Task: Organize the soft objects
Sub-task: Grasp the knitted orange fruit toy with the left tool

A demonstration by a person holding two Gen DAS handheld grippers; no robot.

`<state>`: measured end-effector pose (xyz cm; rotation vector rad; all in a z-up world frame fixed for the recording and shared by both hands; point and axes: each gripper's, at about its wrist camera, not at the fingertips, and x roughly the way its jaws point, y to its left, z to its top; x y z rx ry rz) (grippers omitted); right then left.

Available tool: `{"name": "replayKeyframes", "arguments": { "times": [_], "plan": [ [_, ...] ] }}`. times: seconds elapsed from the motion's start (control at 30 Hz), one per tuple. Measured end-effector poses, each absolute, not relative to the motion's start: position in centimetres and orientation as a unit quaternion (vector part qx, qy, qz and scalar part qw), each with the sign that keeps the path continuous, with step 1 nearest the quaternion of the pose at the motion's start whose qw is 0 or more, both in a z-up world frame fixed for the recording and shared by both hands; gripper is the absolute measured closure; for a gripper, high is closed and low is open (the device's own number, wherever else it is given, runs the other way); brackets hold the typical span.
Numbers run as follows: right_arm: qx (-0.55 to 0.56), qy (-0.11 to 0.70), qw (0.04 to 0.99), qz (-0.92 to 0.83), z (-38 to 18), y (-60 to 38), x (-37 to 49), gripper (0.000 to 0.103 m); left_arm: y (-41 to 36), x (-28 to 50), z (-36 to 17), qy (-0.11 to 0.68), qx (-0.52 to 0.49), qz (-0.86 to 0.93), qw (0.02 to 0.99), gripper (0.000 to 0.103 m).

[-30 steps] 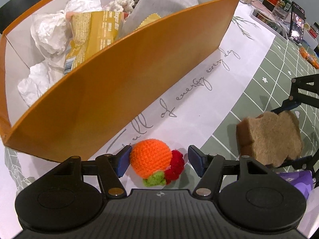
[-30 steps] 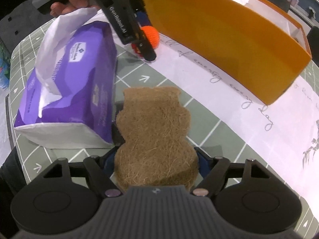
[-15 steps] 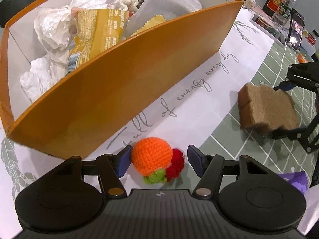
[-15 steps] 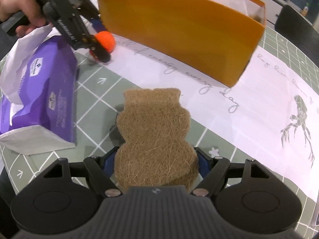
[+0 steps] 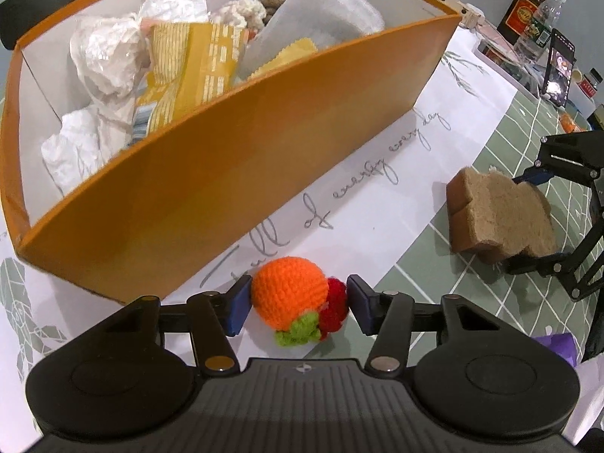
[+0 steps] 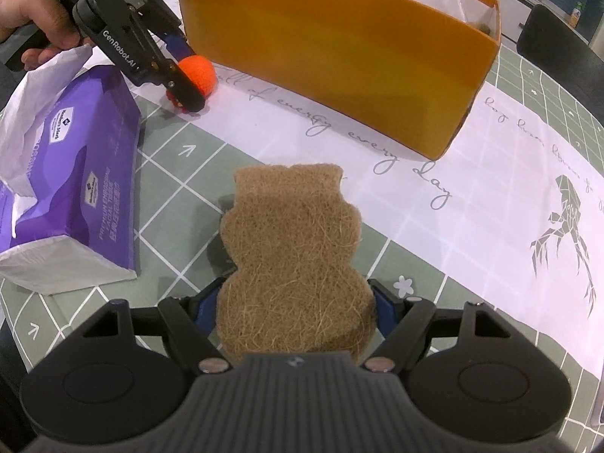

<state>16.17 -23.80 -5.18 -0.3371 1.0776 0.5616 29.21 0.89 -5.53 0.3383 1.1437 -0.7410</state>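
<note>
While your left gripper [image 5: 298, 304] points steeply down at the table, its blue-padded jaws are closing around the crocheted orange ball with a red lobe and green leaf [image 5: 290, 298]. In the left wrist view the left pad looks to be touching the orange yarn, while the right pad sits just beside the red lobe; no squeeze shows. The toy lies on the white paper runner with grey script lettering [image 5: 381, 204], just in front of the long orange cardboard box [image 5: 234, 188]. Inside that box you can see crumpled white plastic bags [image 5: 109, 56], a yellow snack packet [image 5: 188, 71] and a cream knitted piece [image 5: 241, 9]. Off to the right, the brown fibrous scrubbing pad with a wavy outline [image 5: 498, 219] hangs in your right gripper [image 5: 536, 219], over the green gridded mat [image 5: 472, 283].

From the right wrist view, your right gripper [image 6: 296, 311] clamps the same pad [image 6: 290, 249] by its near end, jaws set wide across its width and both blue pads pressed to its edges, the far end jutting out over the mat [image 6: 170, 173]. To the left lies a purple pack of facial tissues [image 6: 75, 188] with white paper spilling from its top. Beyond it, your left hand [image 6: 26, 7] holds the other gripper [image 6: 188, 79] at the orange ball [image 6: 198, 73], close beside the orange box [image 6: 339, 49].
</note>
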Motion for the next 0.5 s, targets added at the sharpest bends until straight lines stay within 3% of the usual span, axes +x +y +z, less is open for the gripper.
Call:
{"name": "replayKeyframes", "arguments": {
  "times": [0.5],
  "plan": [
    [-0.155,0.5,0.812,0.259,-4.6,-24.0,15.8,0.027,0.0,28.1,-3.0,0.49,0.16,-0.355,0.78,0.042]
  ]
}}
